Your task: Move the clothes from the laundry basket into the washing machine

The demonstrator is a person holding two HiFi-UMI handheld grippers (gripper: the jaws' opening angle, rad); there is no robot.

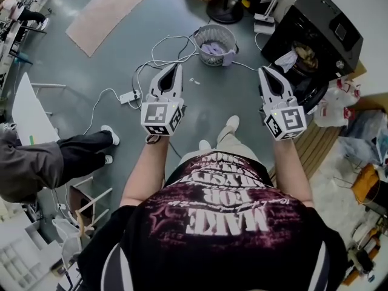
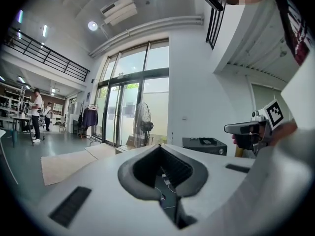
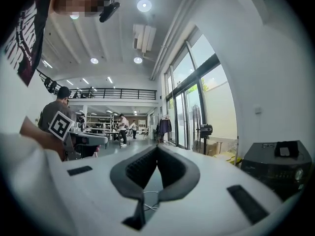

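In the head view a round mesh laundry basket [image 1: 216,36] stands on the grey floor ahead, with purple clothes [image 1: 210,49] in it. The black washing machine [image 1: 318,26] stands to its right, its drum open with cloth showing inside. My left gripper [image 1: 177,68] is held level, shut and empty, short of the basket on its left. My right gripper [image 1: 264,71] is likewise shut and empty, near the machine's open front. In the left gripper view the jaws [image 2: 160,147] meet at the tip, and the machine [image 2: 204,144] shows beyond. The right gripper view shows shut jaws [image 3: 157,149] and the machine [image 3: 278,163].
White cables and a power strip [image 1: 129,97] lie on the floor left of the basket. A fan base [image 1: 225,11] stands behind it, a tan rug [image 1: 109,8] farther left. Plastic bags [image 1: 332,107] sit beside the machine. A person's legs [image 1: 85,147] reach in from the left.
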